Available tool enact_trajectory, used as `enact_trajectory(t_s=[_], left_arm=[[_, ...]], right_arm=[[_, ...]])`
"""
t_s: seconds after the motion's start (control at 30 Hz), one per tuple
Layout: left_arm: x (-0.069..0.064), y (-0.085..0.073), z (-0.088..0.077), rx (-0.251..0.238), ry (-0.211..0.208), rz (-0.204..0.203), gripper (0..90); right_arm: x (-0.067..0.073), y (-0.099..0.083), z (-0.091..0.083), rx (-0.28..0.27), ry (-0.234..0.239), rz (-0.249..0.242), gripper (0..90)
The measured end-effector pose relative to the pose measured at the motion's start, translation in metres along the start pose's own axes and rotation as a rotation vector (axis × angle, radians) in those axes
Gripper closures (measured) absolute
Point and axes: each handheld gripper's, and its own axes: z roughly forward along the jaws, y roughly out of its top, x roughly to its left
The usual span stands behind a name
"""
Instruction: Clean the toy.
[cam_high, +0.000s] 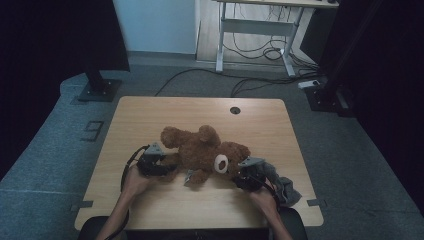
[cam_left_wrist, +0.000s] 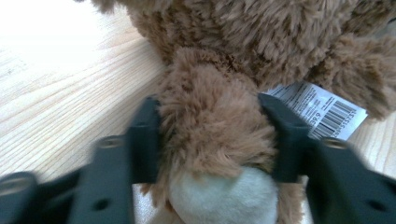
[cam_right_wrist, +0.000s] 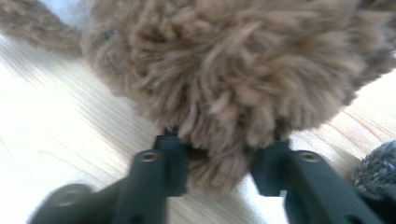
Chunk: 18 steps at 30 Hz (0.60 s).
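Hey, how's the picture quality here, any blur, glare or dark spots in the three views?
High view: dim, with black corners, though the bear on the table reads clearly. Left gripper view: table blown out white at top left, jaws blurred, barcode tag sharp. Right gripper view: fur soft and out of focus, wood washed out.
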Motion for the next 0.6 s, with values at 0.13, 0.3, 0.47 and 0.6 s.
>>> enact_trajectory(t_s=[0.13,0.3,0.47,0.6], left_arm=[[-0.003,0.001,-0.008,-0.049,0.021,0.002,72.9],[-0.019,0.008,-0.02,-0.087,0.055,0.052,75.1],[-0.039,0.012,-0.038,-0.155,0.069,0.09,76.0],[-0.058,0.015,-0.056,-0.236,0.071,0.113,76.2]], right_arm=[[0.004,0.002,-0.005,-0.038,-0.028,-0.02,75.3],[0.004,0.011,-0.016,-0.079,-0.049,-0.032,76.8],[-0.005,0.026,-0.031,-0.123,-0.069,-0.036,78.4],[-0.012,0.04,-0.043,-0.158,-0.094,-0.049,79.3]])
